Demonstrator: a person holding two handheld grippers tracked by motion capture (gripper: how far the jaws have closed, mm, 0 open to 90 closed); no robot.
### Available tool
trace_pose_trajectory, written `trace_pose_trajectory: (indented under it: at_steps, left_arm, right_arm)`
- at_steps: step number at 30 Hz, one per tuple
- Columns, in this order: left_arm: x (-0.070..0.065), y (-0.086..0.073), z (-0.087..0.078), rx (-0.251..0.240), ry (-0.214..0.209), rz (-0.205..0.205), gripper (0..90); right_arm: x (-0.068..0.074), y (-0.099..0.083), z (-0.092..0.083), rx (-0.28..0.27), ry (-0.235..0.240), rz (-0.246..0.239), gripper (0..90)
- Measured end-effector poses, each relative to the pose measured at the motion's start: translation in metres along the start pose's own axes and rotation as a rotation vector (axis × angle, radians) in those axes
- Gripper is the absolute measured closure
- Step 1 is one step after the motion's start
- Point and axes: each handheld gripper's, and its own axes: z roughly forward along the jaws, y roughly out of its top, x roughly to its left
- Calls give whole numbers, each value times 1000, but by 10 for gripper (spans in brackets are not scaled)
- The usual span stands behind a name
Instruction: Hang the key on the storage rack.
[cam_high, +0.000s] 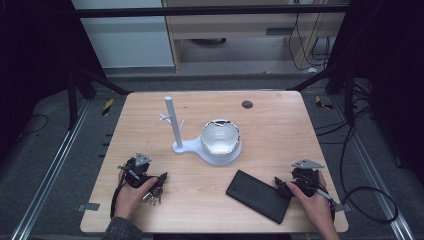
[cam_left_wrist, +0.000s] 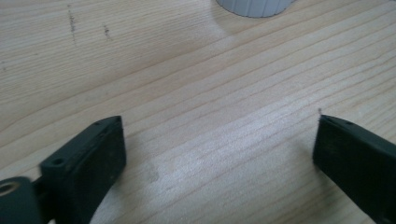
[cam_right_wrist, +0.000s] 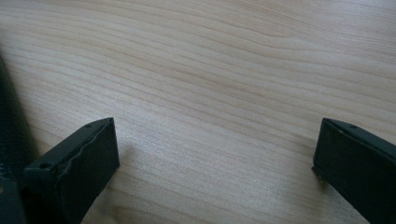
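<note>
With both jaws spread wide and empty, right gripper (cam_high: 283, 186) sits near the case (cam_high: 259, 196); a careless nudge could shove it off the surface (cam_high: 280, 130).

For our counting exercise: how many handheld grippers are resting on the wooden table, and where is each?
2. The left gripper sits near the table's front-left corner, jaws open. The right gripper sits near the front-right corner, jaws open, beside the black case.

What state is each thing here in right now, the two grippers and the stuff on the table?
left gripper: open, empty, low over the table.
right gripper: open, empty.
white stand: upright, pegs bare.
bowl: on the stand's base, tilted.
black case: lying flat, shut.
</note>
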Motion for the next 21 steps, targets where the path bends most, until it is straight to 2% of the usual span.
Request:
trace_pose_trajectory:
  at_steps: [2,3,4,5,6,8,9,12,14,16,18,21]
  left_arm:
    - [0,0,-2,-1,-5,2,50]
    - [-2,2,-8,-22,3,26,48]
    - [-2,2,-8,-22,3,26,47]
    - [-8,3,-15,-37,30,71,47]
    - [-8,3,-15,-37,30,71,48]
    - [-12,3,-21,-38,13,84,51]
    - [-14,3,-25,-10,-8,86,66]
    - [-18,6,-30,-2,-19,81,82]
    - [-23,10,-37,28,-24,100,95]
    - [-28,14,-41,80,-21,142,93]
    - [-33,17,-44,141,-43,169,86]
    - [-39,20,-47,199,-65,215,66]
  right_arm:
    - [0,0,0,0,0,0,4]
    - [0,-1,0,-1,-1,1,4]
    - [0,-1,0,-1,-1,1,4]
    - [0,-1,-1,-1,-2,-2,4]
    - [0,-1,-1,-1,-2,-2,4]
    - [0,-1,-1,-1,-2,-1,4]
    - [1,-1,-1,0,-3,-1,4]
    - [1,-1,-1,0,-3,-1,4]
    - [1,-1,-1,1,-3,3,4]
    - [1,-1,-1,2,1,5,4]
    - [1,-2,-1,0,-1,-3,4]
    - [1,-2,-2,0,1,-4,4]
